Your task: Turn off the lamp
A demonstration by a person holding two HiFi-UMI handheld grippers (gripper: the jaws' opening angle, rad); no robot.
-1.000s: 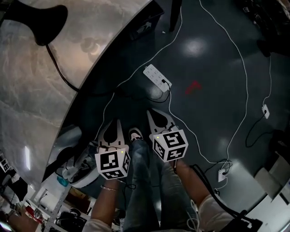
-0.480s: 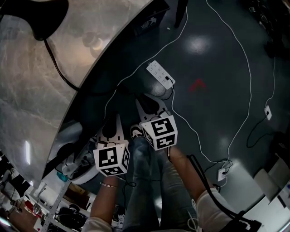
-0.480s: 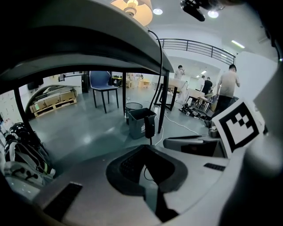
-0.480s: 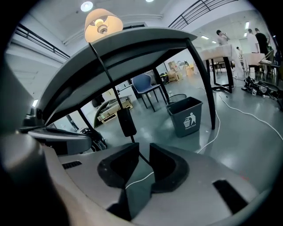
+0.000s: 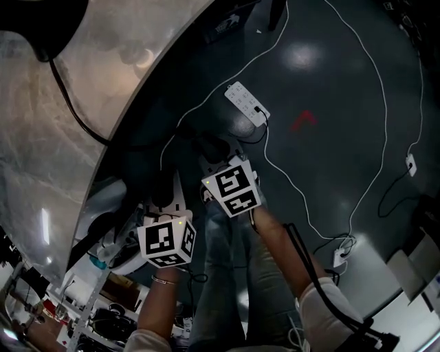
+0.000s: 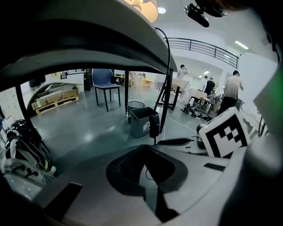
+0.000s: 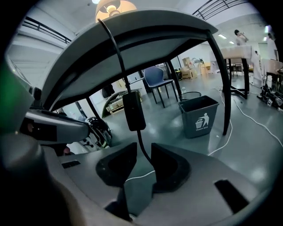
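Note:
The lamp's black base [image 5: 38, 27] stands on the marble table [image 5: 41, 158], and its cord [image 5: 69, 103] runs over the table's edge. In the right gripper view the lit shade [image 7: 116, 6] glows above the table's rim. A black inline switch [image 7: 134, 110] hangs on the cord just beyond my right gripper [image 7: 143, 150]. Its jaws stand slightly apart with the cord running through the gap. The left gripper view shows the same switch [image 6: 154, 125] farther off, past my left gripper [image 6: 146, 149], which is shut and empty. Both grippers, the left gripper [image 5: 163, 189] and the right gripper [image 5: 212, 151], hang below the table's edge.
A white power strip [image 5: 246, 103] and thin white cables [image 5: 375, 103] lie on the dark floor. A grey waste bin [image 7: 199, 115] and a blue chair [image 7: 159, 81] stand under and beyond the table. Table legs [image 7: 221, 84] are nearby. Bags [image 6: 22, 150] sit at the left.
My right gripper has moved up and to the left, toward the table's edge, and has rolled. The left gripper has hardly shifted.

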